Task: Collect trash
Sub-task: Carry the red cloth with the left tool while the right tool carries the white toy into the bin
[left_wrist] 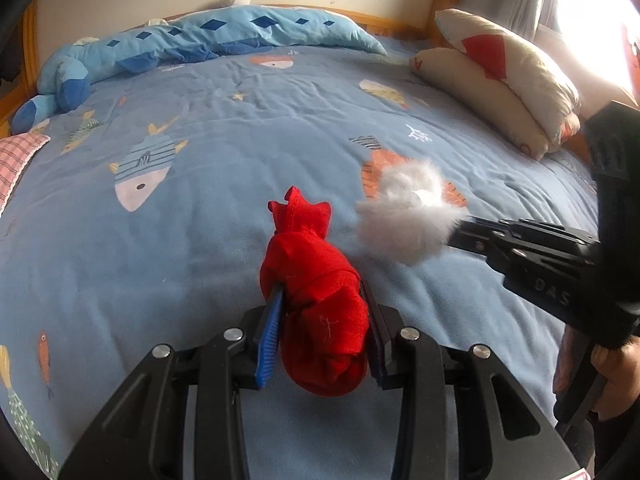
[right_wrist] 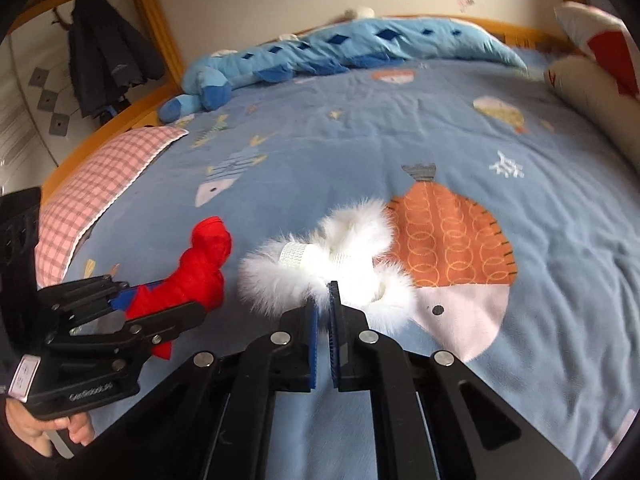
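Note:
A crumpled red cloth (left_wrist: 304,232) sticks up between the blue pads of my left gripper (left_wrist: 320,294), which is shut on it above the blue fish-print bedcover (left_wrist: 224,152). To its right, a white fluffy piece (left_wrist: 404,212) hangs at the tip of my right gripper (left_wrist: 452,236). In the right wrist view the right gripper (right_wrist: 325,292) is pinched shut on the edge of that white fluffy piece (right_wrist: 352,240), which has a white woven band across it. The left gripper (right_wrist: 132,304) with the red cloth (right_wrist: 200,264) shows at lower left, with a hand below it.
A long blue plush toy (left_wrist: 192,40) lies along the bed's far edge. Cream pillows with red patches (left_wrist: 500,76) are stacked at the right. A pink checked pillow (right_wrist: 100,180) lies at the left. Dark coats (right_wrist: 108,60) hang beyond the wooden bed frame (right_wrist: 160,28).

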The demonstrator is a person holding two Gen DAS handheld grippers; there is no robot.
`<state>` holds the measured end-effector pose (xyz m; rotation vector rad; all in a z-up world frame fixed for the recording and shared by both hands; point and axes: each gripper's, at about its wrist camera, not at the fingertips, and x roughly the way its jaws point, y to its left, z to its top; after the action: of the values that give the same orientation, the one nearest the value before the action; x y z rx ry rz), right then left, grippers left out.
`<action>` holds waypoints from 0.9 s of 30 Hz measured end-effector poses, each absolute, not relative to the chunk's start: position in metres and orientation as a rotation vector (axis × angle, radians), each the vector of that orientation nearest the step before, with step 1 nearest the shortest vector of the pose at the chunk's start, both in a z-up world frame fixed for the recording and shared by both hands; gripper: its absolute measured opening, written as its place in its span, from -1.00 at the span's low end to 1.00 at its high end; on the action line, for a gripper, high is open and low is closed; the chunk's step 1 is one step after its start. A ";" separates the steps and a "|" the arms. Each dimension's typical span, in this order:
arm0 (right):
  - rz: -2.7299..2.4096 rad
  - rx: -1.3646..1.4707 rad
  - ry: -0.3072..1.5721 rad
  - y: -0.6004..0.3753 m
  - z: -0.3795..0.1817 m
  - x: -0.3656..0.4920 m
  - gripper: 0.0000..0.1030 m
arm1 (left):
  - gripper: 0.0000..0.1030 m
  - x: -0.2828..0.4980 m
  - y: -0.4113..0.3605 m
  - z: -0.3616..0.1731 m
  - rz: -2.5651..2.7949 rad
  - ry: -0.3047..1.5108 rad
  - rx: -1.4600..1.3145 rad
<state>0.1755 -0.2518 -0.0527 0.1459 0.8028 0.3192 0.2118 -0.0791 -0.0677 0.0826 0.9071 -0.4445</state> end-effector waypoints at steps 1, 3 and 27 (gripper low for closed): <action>0.321 0.145 0.798 -0.252 -0.049 0.170 -0.90 | -0.29 0.209 -0.079 -0.066 -0.447 0.903 0.084; 0.318 0.148 0.790 -0.255 -0.044 0.161 -0.90 | -0.29 0.202 -0.080 -0.062 -0.458 0.898 0.085; 0.083 0.282 0.713 -0.354 -0.007 -0.062 -0.90 | -0.28 0.040 -0.186 -0.031 -0.813 0.839 0.208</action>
<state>-0.0622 -0.3542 -0.0071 0.2817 0.7134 0.0826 0.0400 -0.1860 -0.0309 0.2076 0.8389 -0.8135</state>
